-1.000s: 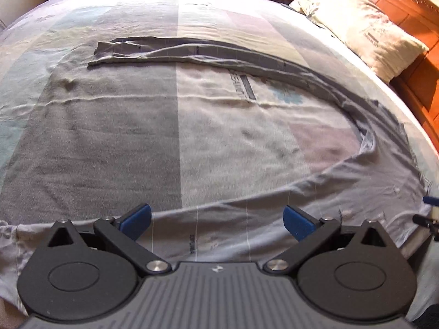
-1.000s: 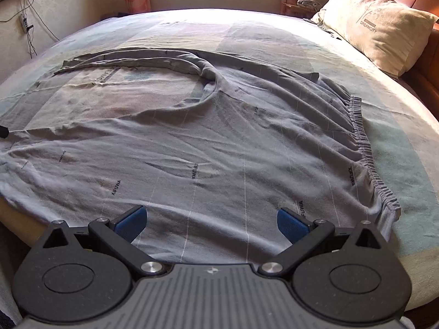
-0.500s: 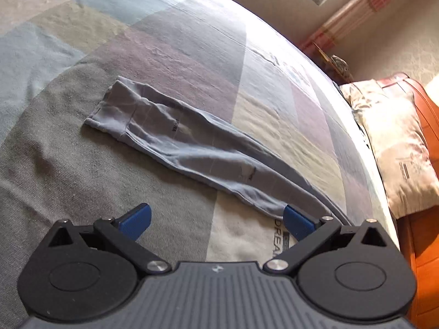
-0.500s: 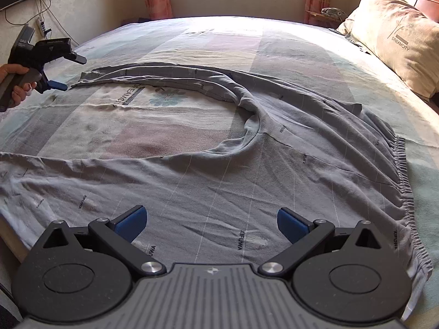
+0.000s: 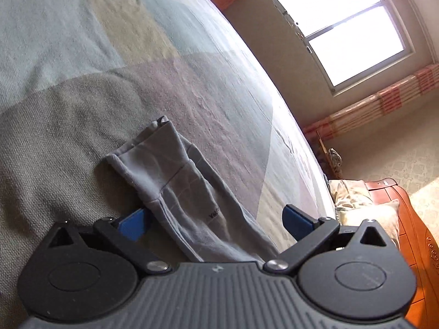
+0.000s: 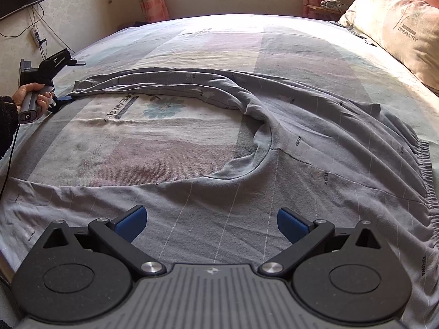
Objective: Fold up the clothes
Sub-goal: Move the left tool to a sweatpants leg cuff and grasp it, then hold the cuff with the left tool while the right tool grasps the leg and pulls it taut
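Bed (image 6: 301,44) bears grey trousers (image 6: 315,170); left gripper (image 5: 216,223) (jaws apart) straddles cuff (image 5: 153,159).

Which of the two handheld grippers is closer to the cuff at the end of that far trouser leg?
Left. The left gripper sits right at the trouser leg cuff, jaws open around the leg. The right gripper is over the near leg, far from the cuff.
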